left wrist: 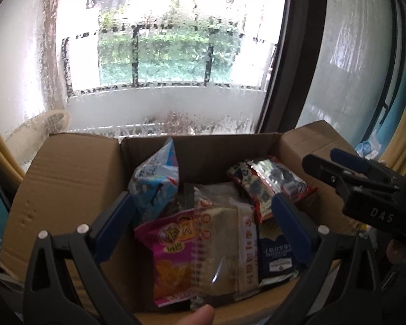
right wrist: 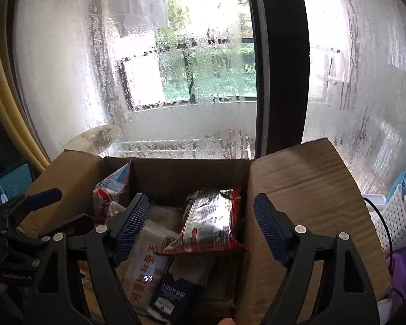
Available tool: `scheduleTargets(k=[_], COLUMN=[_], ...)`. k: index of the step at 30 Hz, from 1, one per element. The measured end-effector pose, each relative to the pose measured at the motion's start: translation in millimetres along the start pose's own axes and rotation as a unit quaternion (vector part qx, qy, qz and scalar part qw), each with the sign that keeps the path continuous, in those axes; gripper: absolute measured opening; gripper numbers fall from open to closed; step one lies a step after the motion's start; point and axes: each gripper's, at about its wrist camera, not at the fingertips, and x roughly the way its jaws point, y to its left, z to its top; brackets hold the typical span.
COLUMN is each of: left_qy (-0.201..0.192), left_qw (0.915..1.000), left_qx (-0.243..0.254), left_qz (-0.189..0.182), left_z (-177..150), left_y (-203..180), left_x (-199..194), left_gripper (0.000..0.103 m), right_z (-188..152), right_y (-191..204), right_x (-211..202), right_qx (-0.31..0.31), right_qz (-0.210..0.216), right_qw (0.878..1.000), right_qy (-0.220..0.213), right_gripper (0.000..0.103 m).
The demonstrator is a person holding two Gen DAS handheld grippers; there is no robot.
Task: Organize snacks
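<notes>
Hovering over an open cardboard box (left wrist: 67,178), both grippers are seen with fingers apart and nothing clamped: the left gripper (left wrist: 203,216), the right gripper (right wrist: 200,224). Snack packets, a red-edged packet (right wrist: 211,222) on top, are piled inside the box.

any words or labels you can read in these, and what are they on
"DAS": white letters on the right gripper body, seen in the left wrist view.
Pink snack packet: printed characters, too blurred to read.
White packet with red print: red characters, unreadable.
Dark blue packet: small white lines, too small to read.
</notes>
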Motion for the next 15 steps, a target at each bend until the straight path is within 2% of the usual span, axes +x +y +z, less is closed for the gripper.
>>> scheduleTargets(k=[6,15], left_qy=[-0.013,-0.059], left_qw=[0.9999,0.9980], left_qx=[-0.003,0.016], left_qz=[0.004,0.016], left_z=[-8,-27], left_y=[-5,-21], left_x=[-25,-82], left_gripper=[0.102,0.102], right_z=[-10,-15], right_y=[8,19], right_x=[-16,-50], right_qx=[-0.007,-0.012], right_qz=[0.003,0.004], right_qw=[1.000,1.000], right_qy=[0.002,-0.001], right_gripper=[0.083,0.083])
